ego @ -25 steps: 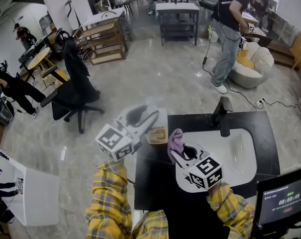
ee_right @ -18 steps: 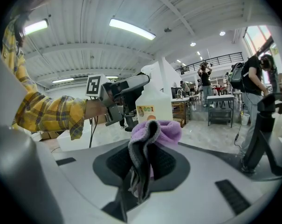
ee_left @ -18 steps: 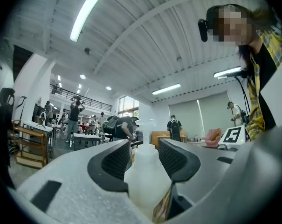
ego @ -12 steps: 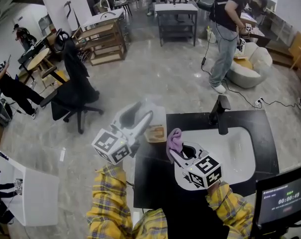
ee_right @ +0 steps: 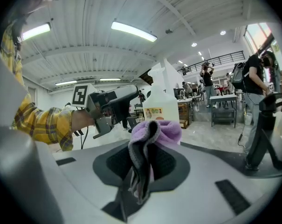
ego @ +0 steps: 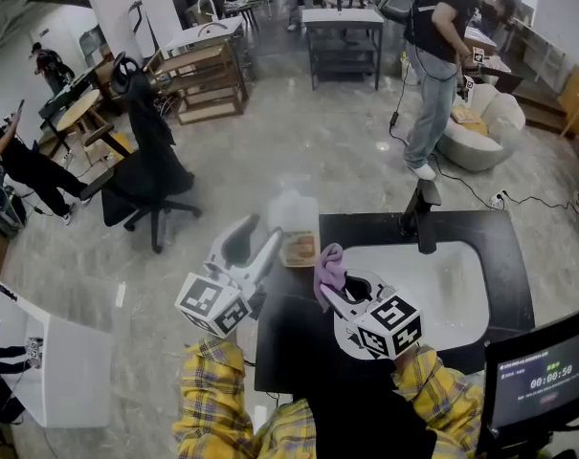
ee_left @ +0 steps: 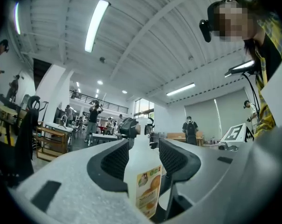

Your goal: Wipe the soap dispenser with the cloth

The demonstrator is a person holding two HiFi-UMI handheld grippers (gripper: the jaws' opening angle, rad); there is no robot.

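Note:
The soap dispenser (ego: pixel 295 220), a translucent bottle with an orange label, stands upright on the back left corner of the black counter (ego: pixel 294 352). My left gripper (ego: pixel 260 235) is open just to its left. Its jaws have just been opening. In the left gripper view the bottle (ee_left: pixel 143 178) shows in the gap between the pads, beyond them and untouched. My right gripper (ego: pixel 333 290) is shut on a bunched purple cloth (ego: pixel 328 264), a little right of and nearer than the bottle. In the right gripper view the cloth (ee_right: pixel 152 134) sticks up from the jaws, with the bottle (ee_right: pixel 161 104) behind it.
A white sink basin (ego: pixel 461 290) fills the counter's right part, with a black faucet (ego: pixel 423 216) at its back edge. A monitor (ego: pixel 545 381) stands at the lower right. On the floor beyond are an office chair (ego: pixel 145 165) and a standing person (ego: pixel 437 55).
My left gripper has let go of the soap dispenser, opened its jaws and drawn back to the lower left; the bottle now stands free on the counter corner. The right gripper has stayed put.

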